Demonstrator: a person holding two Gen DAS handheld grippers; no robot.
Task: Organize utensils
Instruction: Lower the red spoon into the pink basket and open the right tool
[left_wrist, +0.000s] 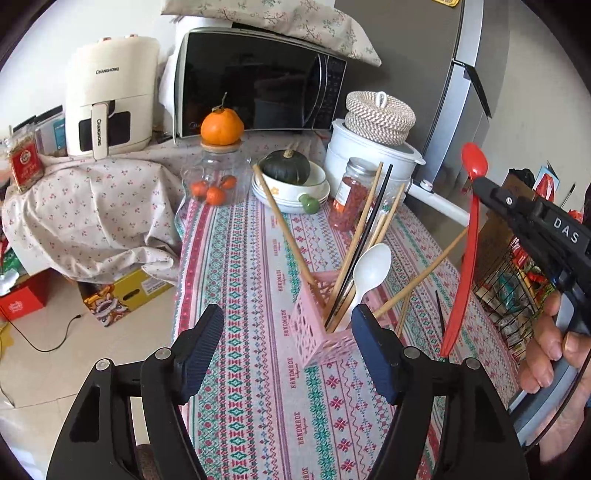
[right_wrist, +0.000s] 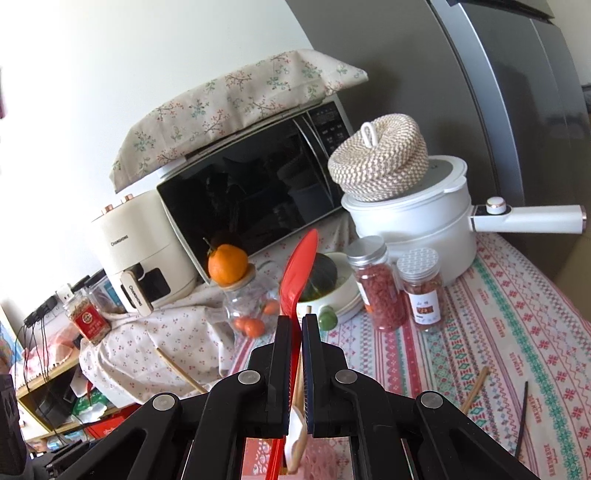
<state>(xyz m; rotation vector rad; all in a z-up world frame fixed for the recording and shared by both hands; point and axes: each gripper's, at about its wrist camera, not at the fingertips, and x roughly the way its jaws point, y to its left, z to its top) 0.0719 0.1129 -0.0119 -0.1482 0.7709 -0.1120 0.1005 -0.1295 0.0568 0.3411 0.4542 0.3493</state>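
Note:
A pink perforated holder (left_wrist: 325, 328) stands on the patterned tablecloth (left_wrist: 258, 369), between my left gripper's (left_wrist: 288, 332) open, empty jaws. It holds several wooden chopsticks (left_wrist: 284, 229), a black chopstick (left_wrist: 373, 225) and a white spoon (left_wrist: 371, 269). My right gripper (right_wrist: 296, 321) is shut on a red spoon (right_wrist: 299, 269), held upright, bowl up; the red spoon also shows in the left wrist view (left_wrist: 467, 258), right of the holder, handle tip near the cloth. A loose black chopstick (right_wrist: 522, 417) and a wooden one (right_wrist: 474, 393) lie on the cloth.
Behind the holder stand two jars of red bits (right_wrist: 376, 288), stacked bowls with a green squash (left_wrist: 288, 170), a glass jar topped by an orange (left_wrist: 221, 127), a white pot (right_wrist: 410, 225), a microwave (left_wrist: 258, 81) and an air fryer (left_wrist: 110, 99). A wire basket (left_wrist: 513, 295) sits right.

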